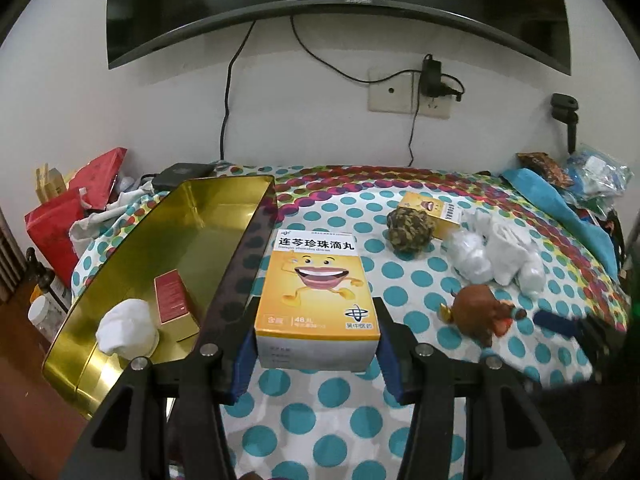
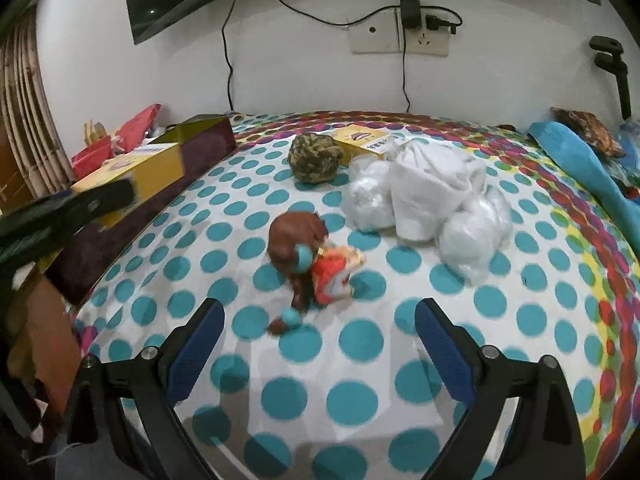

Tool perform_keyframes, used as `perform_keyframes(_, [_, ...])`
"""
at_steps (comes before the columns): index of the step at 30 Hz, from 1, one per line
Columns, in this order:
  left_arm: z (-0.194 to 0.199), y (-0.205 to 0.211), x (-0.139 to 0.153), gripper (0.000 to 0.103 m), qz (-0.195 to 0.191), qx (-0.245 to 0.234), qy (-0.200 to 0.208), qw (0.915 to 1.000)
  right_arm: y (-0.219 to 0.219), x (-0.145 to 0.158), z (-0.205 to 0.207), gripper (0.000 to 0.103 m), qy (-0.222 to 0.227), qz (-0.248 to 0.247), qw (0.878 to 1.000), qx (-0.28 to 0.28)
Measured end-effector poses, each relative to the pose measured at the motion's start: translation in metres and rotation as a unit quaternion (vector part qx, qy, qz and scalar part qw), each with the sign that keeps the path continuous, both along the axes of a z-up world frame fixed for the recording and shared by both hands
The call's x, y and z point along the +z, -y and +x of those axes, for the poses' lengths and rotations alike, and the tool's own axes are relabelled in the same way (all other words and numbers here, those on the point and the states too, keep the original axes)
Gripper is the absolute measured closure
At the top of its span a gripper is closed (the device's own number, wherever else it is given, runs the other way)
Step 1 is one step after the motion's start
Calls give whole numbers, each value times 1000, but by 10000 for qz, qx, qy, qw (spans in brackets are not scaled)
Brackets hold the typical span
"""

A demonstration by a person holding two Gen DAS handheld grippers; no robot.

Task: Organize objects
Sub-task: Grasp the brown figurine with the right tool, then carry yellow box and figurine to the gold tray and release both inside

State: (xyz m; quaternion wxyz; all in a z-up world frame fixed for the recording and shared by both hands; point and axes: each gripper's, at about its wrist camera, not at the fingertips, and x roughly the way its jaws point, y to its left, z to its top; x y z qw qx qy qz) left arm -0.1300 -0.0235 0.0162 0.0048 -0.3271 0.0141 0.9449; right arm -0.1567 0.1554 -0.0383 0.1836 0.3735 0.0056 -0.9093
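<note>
My left gripper (image 1: 316,320) is shut on a yellow medicine box (image 1: 318,292) and holds it above the dotted cloth, beside the gold tin (image 1: 168,248). The tin holds a red box (image 1: 172,300) and a white sock ball (image 1: 128,330). In the right wrist view the held box (image 2: 132,172) shows at the left, by the tin (image 2: 200,136). My right gripper (image 2: 320,316) is open and empty, just short of a brown-haired doll (image 2: 308,256) lying on the cloth. The doll (image 1: 480,312) also shows in the left wrist view.
A camouflage sock ball (image 2: 316,158), a second yellow box (image 2: 364,138) and a heap of white socks and plastic bags (image 2: 428,196) lie behind the doll. Red bags (image 1: 72,216) stand left of the tin. A blue cloth (image 2: 588,172) lies at right.
</note>
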Motion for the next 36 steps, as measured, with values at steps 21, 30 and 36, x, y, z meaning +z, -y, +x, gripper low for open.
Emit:
perform_keyframes(21, [9,35,15,50,546,179,-221,9981,40,22,3,71,-157,522,9983,214])
perform_keyframes(30, [4,83,32,50,466,772,-409,9951,46,26,11,71,-156,461,9986,208])
perform_keyframes(36, [-5,128,21,50,563,1361,-138,9890,46,25,17,71,-112,388,9990,209])
